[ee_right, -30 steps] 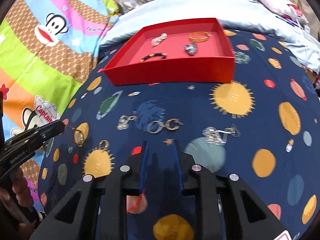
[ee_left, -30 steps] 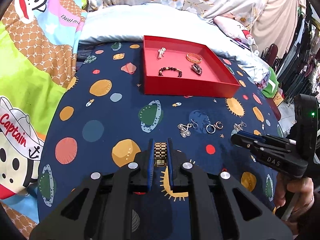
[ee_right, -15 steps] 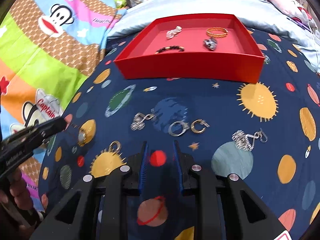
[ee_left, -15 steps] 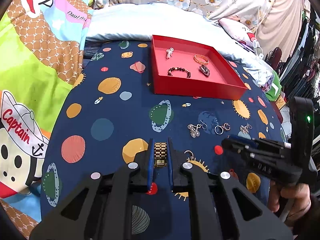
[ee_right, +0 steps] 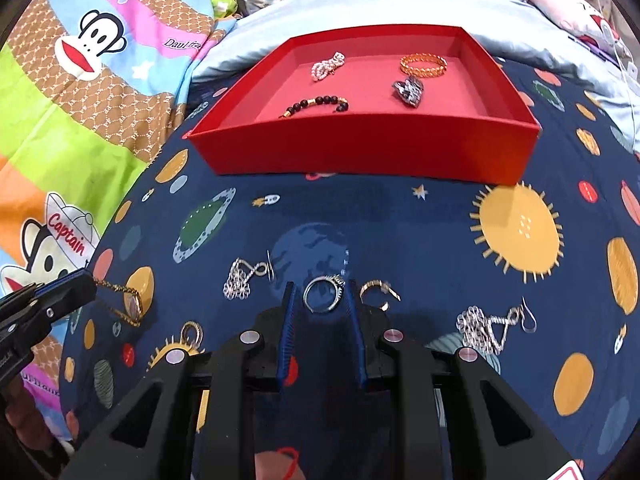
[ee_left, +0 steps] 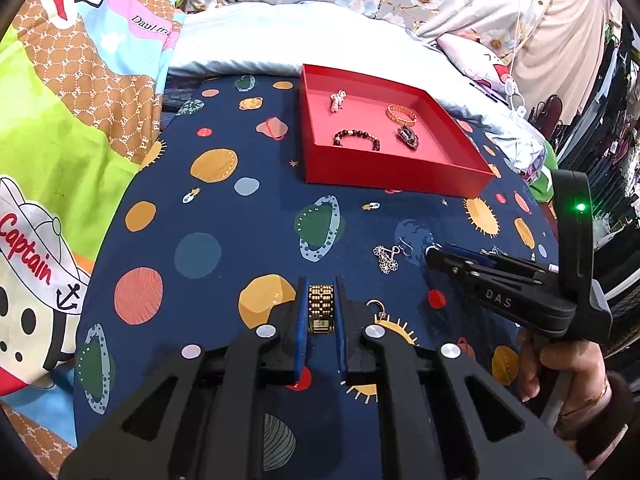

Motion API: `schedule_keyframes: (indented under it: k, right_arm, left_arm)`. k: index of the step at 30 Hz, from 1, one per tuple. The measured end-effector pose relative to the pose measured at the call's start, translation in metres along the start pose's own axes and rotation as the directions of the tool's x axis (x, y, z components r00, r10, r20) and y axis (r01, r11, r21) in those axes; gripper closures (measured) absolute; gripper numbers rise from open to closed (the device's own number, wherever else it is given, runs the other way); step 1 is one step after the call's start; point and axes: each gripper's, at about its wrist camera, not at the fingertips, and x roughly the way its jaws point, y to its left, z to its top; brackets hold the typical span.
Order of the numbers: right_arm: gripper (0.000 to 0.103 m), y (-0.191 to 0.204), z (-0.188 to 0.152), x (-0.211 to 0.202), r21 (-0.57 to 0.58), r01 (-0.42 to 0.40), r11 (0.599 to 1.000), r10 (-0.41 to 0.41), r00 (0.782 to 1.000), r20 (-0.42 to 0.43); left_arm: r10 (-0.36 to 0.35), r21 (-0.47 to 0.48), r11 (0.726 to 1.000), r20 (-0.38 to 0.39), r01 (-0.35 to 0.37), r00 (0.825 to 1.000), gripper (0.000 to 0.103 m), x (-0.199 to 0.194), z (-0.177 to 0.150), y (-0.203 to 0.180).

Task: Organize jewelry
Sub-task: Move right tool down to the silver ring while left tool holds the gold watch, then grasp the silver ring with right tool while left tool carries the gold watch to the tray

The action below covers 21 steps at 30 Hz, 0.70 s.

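Observation:
My left gripper (ee_left: 319, 285) is shut on a gold watch (ee_left: 320, 309) and holds it above the planet-print cloth; the watch hangs from it in the right wrist view (ee_right: 124, 304). My right gripper (ee_right: 320, 289) is open, low over the cloth, with a silver ring (ee_right: 323, 294) lying between its fingers. A gold ring (ee_right: 378, 292) lies just to the right. Silver earrings lie at the left (ee_right: 244, 276) and right (ee_right: 490, 326). The red tray (ee_right: 360, 148) behind holds a bead bracelet (ee_right: 318, 103), a gold bangle (ee_right: 423, 65), a pearl piece (ee_right: 328, 65) and a dark brooch (ee_right: 409, 91).
A small hoop earring (ee_right: 191, 332) lies on the cloth near the left gripper (ee_right: 60, 294). A monkey-print quilt (ee_right: 80, 80) borders the left side. A pale blue pillow (ee_left: 288, 40) lies behind the tray (ee_left: 384, 176). The right gripper (ee_left: 438, 258) shows in the left wrist view.
My right gripper has moved forward and lower until the silver ring lies between its open fingers. My left gripper still holds the watch and has drawn back slightly.

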Motion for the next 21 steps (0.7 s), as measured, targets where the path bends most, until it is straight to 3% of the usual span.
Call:
schedule_keyframes:
  k: [6, 10, 11, 21]
  right_arm:
    - [0.081, 0.006, 0.003, 0.004, -0.046, 0.026, 0.999, -0.025, 0.999, 0.021]
    - [0.086, 0.007, 0.003, 0.004, -0.057, 0.041, 0.998, -0.039, 0.999, 0.024]
    - [0.098, 0.005, 0.003, 0.003, -0.049, 0.038, 0.998, -0.037, 0.999, 0.024]
    - [0.099, -0.003, 0.001, -0.001, -0.015, 0.013, 1.000, -0.013, 1.000, 0.022]
  left_arm:
    - [-0.006, 0.001, 1.000, -0.004, 0.006, 1.000, 0.092, 0.003, 0.001, -0.002]
    - [-0.011, 0.002, 1.000, -0.009, 0.011, 1.000, 0.092, 0.005, 0.001, -0.004]
    - [-0.012, 0.002, 1.000, -0.010, 0.012, 1.000, 0.092, 0.006, 0.001, -0.004]
    - [-0.024, 0.012, 1.000, -0.013, 0.025, 1.000, 0.092, 0.005, 0.001, -0.011]
